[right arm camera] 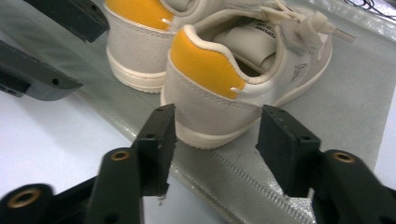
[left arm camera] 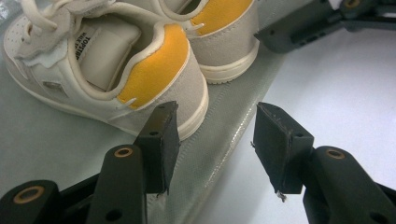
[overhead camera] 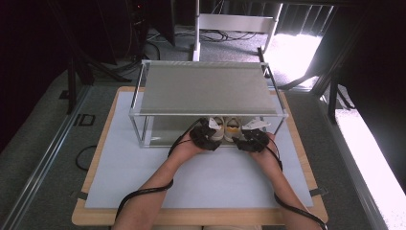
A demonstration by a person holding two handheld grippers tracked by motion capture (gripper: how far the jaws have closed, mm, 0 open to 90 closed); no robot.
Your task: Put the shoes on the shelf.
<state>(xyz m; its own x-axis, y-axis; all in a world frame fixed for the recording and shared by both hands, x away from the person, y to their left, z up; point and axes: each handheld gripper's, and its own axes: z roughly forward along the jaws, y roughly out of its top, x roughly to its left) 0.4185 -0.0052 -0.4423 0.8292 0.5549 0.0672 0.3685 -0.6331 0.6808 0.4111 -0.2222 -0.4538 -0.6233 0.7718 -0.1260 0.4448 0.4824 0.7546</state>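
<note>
At the centre of the high view, two sneakers [overhead camera: 225,128] sat heels-out on the rack's [overhead camera: 210,88] lower shelf. The left gripper [left arm camera: 215,140] and right gripper [right arm camera: 215,149] stood with jaws apart, empty, behind them.

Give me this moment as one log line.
left gripper: open, at left shoe heel | right gripper: open, at right shoe heel | shoes: paired on rack lower shelf
</note>
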